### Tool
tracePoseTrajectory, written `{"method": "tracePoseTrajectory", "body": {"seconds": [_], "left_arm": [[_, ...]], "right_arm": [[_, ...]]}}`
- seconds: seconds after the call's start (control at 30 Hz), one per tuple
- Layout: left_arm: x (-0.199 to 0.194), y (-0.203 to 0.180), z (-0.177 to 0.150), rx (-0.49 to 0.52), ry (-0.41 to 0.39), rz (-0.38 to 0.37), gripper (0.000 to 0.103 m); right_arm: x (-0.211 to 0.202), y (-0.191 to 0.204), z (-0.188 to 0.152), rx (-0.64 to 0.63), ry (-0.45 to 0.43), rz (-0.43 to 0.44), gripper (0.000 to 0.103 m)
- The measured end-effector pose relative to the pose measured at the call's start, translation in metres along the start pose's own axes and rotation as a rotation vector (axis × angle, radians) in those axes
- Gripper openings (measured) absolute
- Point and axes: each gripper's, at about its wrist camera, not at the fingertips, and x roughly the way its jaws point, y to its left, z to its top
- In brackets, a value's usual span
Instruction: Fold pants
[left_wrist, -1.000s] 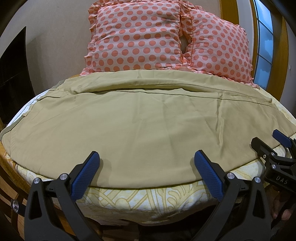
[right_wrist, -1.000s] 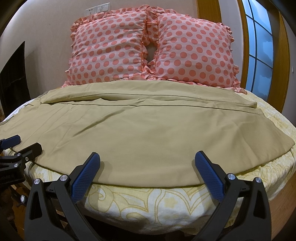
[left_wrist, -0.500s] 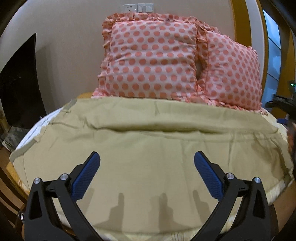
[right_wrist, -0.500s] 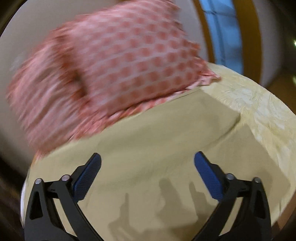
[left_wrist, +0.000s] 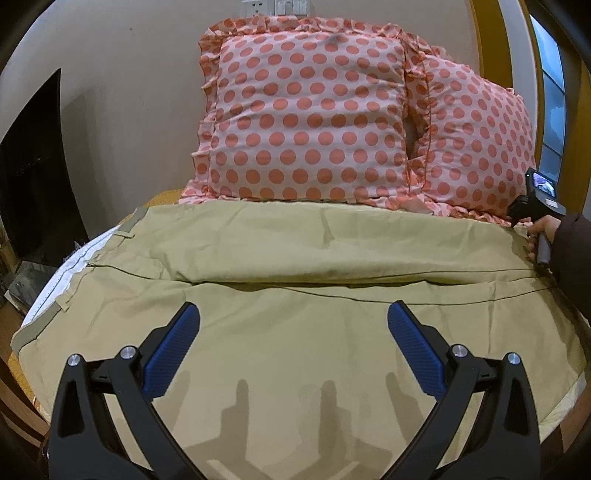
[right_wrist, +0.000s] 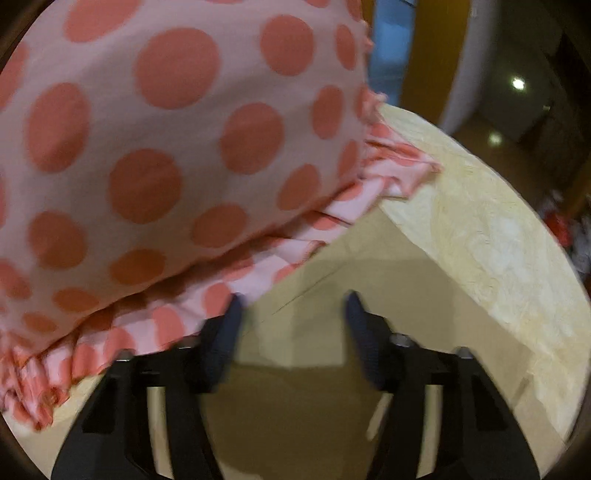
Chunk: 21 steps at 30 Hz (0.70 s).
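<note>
Khaki pants (left_wrist: 295, 314) lie spread flat across the bed, waistband at the left, one leg folded along the far side under the pillows. My left gripper (left_wrist: 293, 325) is open and empty, hovering over the near leg. My right gripper (right_wrist: 293, 306) is partly open, low over the far right corner of the pants (right_wrist: 332, 332), right beside the pillow frill. It holds nothing that I can see. The right tool (left_wrist: 539, 199) also shows at the far right in the left wrist view.
Two pink polka-dot pillows (left_wrist: 306, 122) lean on the wall behind the pants; one (right_wrist: 166, 129) fills the right wrist view. A yellow patterned bedsheet (right_wrist: 498, 240) shows beyond the pants. A dark cabinet (left_wrist: 29, 166) stands left of the bed.
Both grippers moved forward over the bed from its near edge. The right gripper swung to the far right corner by the pillows, and its jaws have narrowed.
</note>
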Motion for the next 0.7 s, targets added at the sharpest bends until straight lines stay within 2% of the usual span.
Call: {"method": "tracePoseTrajectory", "body": {"seconds": [0.03, 0.1, 0.13, 0.17, 0.23, 0.37, 0.4, 0.47, 0.5, 0.53, 0.6, 0.7], "left_arm": [[0.001, 0.002, -0.001, -0.005, 0.002, -0.002, 0.101], [0.002, 0.004, -0.002, -0.017, 0.005, -0.005, 0.101], [0.002, 0.006, -0.002, -0.027, 0.007, -0.006, 0.101], [0.002, 0.007, -0.003, -0.032, 0.007, -0.006, 0.101], [-0.001, 0.012, -0.002, -0.046, 0.003, -0.004, 0.101], [-0.014, 0.031, 0.000, -0.106, -0.044, -0.001, 0.101], [-0.017, 0.036, 0.001, -0.130, -0.058, -0.004, 0.101], [-0.020, 0.047, 0.003, -0.177, -0.077, -0.017, 0.101], [-0.021, 0.052, 0.005, -0.191, -0.082, -0.023, 0.101], [-0.022, 0.057, 0.009, -0.205, -0.088, -0.025, 0.101], [-0.022, 0.064, 0.016, -0.220, -0.108, -0.030, 0.101], [-0.016, 0.071, 0.029, -0.225, -0.125, -0.040, 0.101]], "right_arm": [[-0.001, -0.005, -0.003, -0.007, -0.017, 0.026, 0.020], [-0.001, -0.019, -0.006, 0.012, -0.025, 0.097, 0.013], [0.000, -0.030, -0.006, 0.059, -0.015, 0.168, 0.005], [-0.001, -0.045, -0.007, 0.119, -0.007, 0.233, 0.004], [-0.014, -0.073, -0.010, 0.203, -0.045, 0.382, 0.004], [-0.072, -0.127, -0.038, 0.239, -0.160, 0.611, 0.003], [-0.094, -0.149, -0.059, 0.261, -0.180, 0.684, 0.003], [-0.130, -0.177, -0.103, 0.295, -0.188, 0.763, 0.003], [-0.139, -0.186, -0.114, 0.308, -0.181, 0.771, 0.003], [-0.144, -0.200, -0.140, 0.326, -0.158, 0.767, 0.003], [-0.140, -0.210, -0.170, 0.375, -0.092, 0.758, 0.003], [-0.127, -0.217, -0.195, 0.424, 0.011, 0.773, 0.004]]}}
